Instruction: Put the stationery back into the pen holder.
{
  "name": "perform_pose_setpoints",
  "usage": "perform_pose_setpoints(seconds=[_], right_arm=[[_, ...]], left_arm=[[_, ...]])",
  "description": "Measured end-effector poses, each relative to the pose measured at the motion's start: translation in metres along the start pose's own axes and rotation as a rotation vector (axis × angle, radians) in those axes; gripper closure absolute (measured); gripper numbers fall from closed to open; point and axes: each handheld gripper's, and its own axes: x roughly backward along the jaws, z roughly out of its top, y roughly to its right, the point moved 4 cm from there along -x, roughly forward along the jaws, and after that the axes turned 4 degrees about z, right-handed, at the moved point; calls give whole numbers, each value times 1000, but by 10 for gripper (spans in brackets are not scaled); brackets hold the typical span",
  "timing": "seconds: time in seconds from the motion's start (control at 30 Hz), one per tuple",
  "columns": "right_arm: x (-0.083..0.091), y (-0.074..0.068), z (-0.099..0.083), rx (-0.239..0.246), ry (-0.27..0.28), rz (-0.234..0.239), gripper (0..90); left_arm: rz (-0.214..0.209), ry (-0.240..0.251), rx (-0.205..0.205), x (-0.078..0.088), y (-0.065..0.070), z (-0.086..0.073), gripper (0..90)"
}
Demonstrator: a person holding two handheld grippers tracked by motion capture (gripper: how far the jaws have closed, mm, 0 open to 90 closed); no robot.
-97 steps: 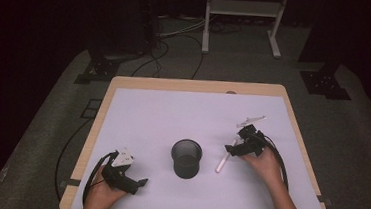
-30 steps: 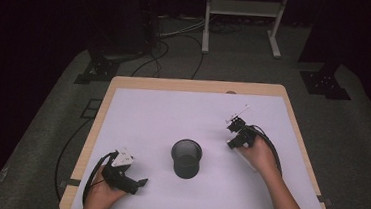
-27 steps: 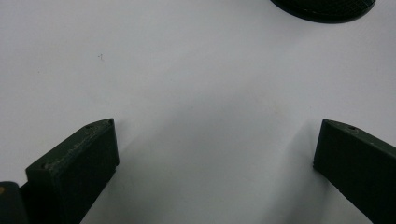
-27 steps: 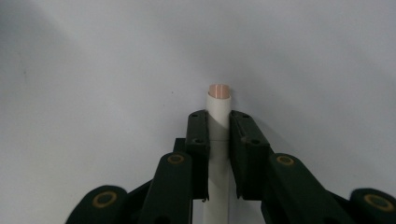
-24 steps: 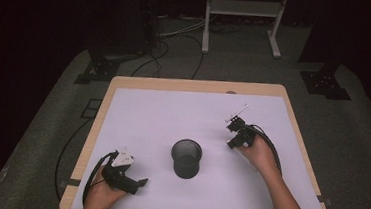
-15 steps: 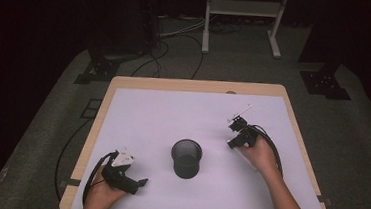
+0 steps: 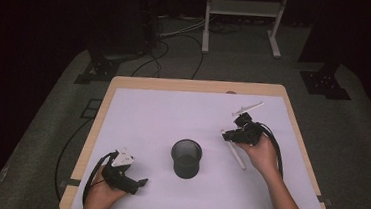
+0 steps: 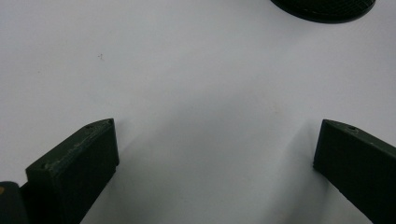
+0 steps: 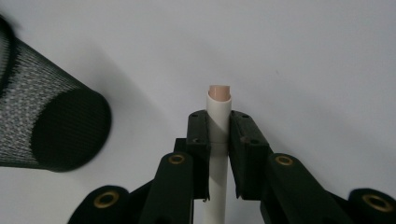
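My right gripper (image 7: 227,134) is shut on a white pen (image 7: 235,152), which slants from the jaws down toward the person's hand, above the white table (image 7: 162,117). In the right gripper view the pen (image 9: 218,109) stands pinched between the pads of my right gripper (image 9: 218,127), its pinkish end poking past them. A black mesh cup (image 7: 186,158) stands upright mid-table, left of that hand, and appears in the right gripper view as the mesh cup (image 9: 46,126). My left gripper (image 7: 139,182) rests open at the front left. Between its jaws my left gripper (image 8: 217,135) frames bare table.
A second white pen (image 7: 247,108) lies on the table just beyond the right gripper. The cup's base (image 8: 322,4) peeks in at the top of the left gripper view. Cables trail from both grippers. Dark floor, stands and cables lie beyond the table's far edge.
The right gripper has risen slightly with the white pen clamped in it; the pen now hangs slanted below the jaws. The left gripper and the cup have not moved.
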Motion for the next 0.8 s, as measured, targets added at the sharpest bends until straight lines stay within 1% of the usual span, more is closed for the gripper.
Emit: perform_pose_setpoints(seconds=[0.07, 0.17, 0.33, 0.63, 0.8], right_arm=[[7, -7, 4, 11, 39, 17, 775], [15, -17, 11, 49, 95, 39, 776], [30, -37, 24, 105, 164, 62, 776], [55, -74, 49, 198, 245, 86, 776], [64, -89, 61, 237, 273, 97, 776]], left_arm=[[0, 0, 0, 0, 0, 0, 0], [0, 1, -1, 0, 0, 0, 0], [0, 2, 2, 0, 0, 0, 0], [-1, -2, 0, 0, 0, 0, 0], [-2, -2, 2, 0, 0, 0, 0]])
